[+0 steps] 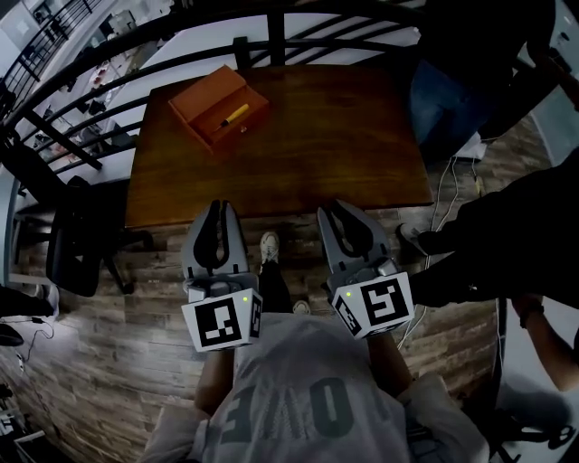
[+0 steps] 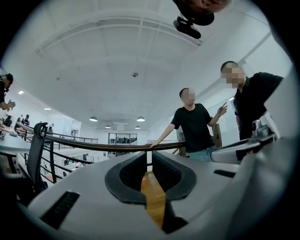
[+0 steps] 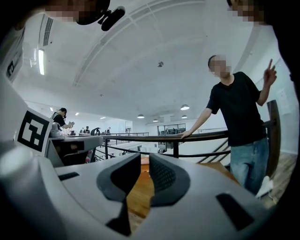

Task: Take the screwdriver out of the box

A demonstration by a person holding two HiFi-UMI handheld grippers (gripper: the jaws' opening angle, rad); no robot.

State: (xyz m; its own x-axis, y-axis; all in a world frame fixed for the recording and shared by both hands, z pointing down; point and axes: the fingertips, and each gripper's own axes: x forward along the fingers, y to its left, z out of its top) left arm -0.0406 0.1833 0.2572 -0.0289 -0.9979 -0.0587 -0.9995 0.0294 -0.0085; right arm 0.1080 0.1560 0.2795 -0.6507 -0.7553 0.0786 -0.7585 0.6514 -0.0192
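An open orange box (image 1: 217, 107) lies on the far left part of the wooden table (image 1: 344, 136). A yellow-handled screwdriver (image 1: 234, 115) lies inside it. My left gripper (image 1: 217, 206) (image 2: 149, 157) is held level at the table's near edge, shut and empty, well short of the box. My right gripper (image 1: 329, 210) (image 3: 145, 159) is beside it at the same edge, jaws together with nothing between them. Both gripper views look across the tabletop toward the railing; the box does not show in them.
A black railing (image 1: 271, 27) runs behind the table. A black office chair (image 1: 77, 244) stands at the table's left. A person in dark clothes (image 1: 470, 81) stands at the far right corner, another (image 1: 516, 235) at the near right. Cables (image 1: 443, 194) lie on the floor there.
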